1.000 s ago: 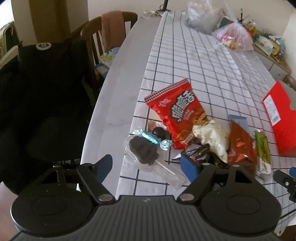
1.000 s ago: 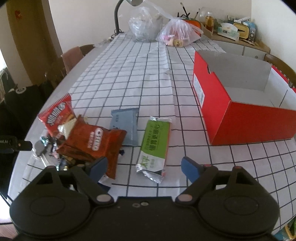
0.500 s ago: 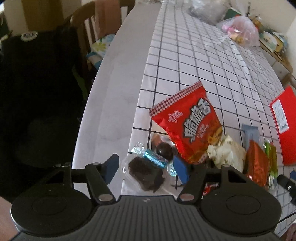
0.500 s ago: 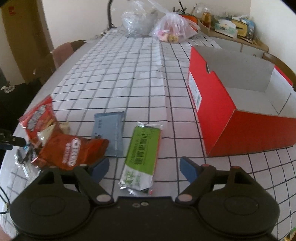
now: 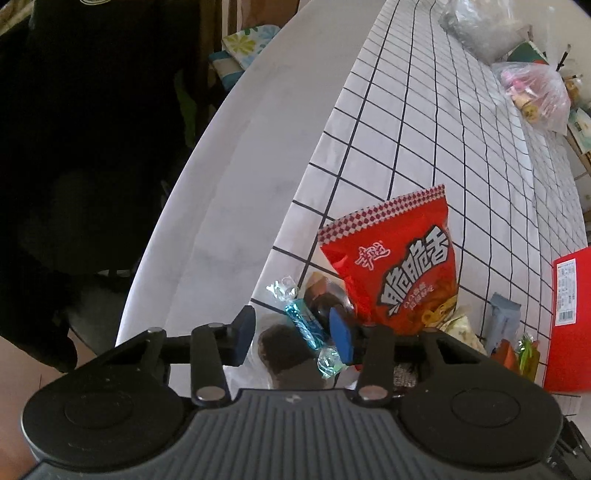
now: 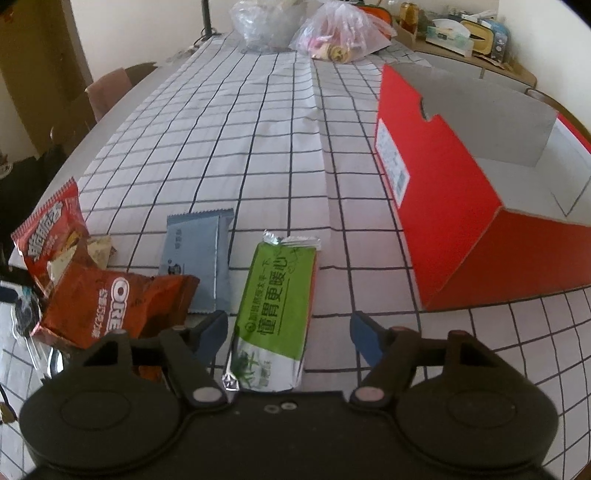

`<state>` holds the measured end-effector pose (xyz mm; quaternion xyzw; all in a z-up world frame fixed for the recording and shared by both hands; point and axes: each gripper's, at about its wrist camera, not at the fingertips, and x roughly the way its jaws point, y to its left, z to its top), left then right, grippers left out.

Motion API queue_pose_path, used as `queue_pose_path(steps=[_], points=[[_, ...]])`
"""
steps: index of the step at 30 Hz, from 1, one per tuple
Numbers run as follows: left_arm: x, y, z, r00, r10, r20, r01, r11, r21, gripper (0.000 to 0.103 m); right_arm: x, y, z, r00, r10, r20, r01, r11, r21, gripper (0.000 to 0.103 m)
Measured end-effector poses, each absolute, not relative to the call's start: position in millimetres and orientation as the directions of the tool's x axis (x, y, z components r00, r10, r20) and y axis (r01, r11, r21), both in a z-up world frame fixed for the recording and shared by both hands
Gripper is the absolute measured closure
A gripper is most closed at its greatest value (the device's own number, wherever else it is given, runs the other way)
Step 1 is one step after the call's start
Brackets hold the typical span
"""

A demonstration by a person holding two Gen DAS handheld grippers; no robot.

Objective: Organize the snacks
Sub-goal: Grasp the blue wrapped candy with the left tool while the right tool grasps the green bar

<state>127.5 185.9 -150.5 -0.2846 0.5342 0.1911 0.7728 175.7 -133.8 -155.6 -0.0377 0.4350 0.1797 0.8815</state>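
In the left wrist view my left gripper point(image 5: 291, 334) points steeply down at the table's left edge. Its jaws are closing around a dark chocolate snack in clear wrap point(image 5: 280, 350) and a blue twist candy point(image 5: 304, 326); the pads do not press on either. A red chip bag point(image 5: 402, 273) lies just beyond. In the right wrist view my right gripper point(image 6: 288, 334) straddles a green packet point(image 6: 277, 306), jaws closing, with gaps on both sides. An Oreo pack point(image 6: 110, 306) and a grey-blue packet point(image 6: 195, 258) lie to its left. The open red box point(image 6: 461, 236) stands at the right.
Two plastic bags point(image 6: 332, 37) sit at the far end of the checked tablecloth point(image 6: 258, 129). A chair draped in black cloth point(image 5: 74, 147) stands off the table's left edge. Shelves with clutter point(image 6: 461, 33) line the back right wall.
The left gripper sank and tilted down over the dark snack and candy, jaws narrowing. The right gripper came down and forward over the green packet, its jaws narrowing too.
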Motion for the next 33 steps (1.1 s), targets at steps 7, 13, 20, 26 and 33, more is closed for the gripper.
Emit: queue_pose_path(steps=[7,13,20,26,33], points=[[128,187,-152,0.388,-0.012,-0.922,-0.575,0.778,-0.252,0.059,176,-121,-160,0.547,0.280,-0.789,-0.390,0.919,0.055,0.033],[120,206,-154,0.373,0.013,-0.928,-0.617,0.750,-0.238,0.069,175,-118,-165,0.534,0.277,-0.799,-0.409,0.912,0.043,0.040],[128,205,-156,0.367,-0.004,-0.930,-0.618,0.747,-0.247,0.069,173,-113,-167,0.539,0.276,-0.796,-0.426,0.904,0.026,0.044],[134,196,-155,0.346,0.004,-0.938,-0.628,0.744,-0.228,0.073,172,-114,-166,0.545,0.281,-0.790,-0.422,0.906,0.031,0.057],[130,201,-155,0.353,0.015,-0.935,-0.638,0.735,-0.229,0.086,167,-124,-165,0.550,0.294,-0.782,-0.411,0.910,0.053,0.061]])
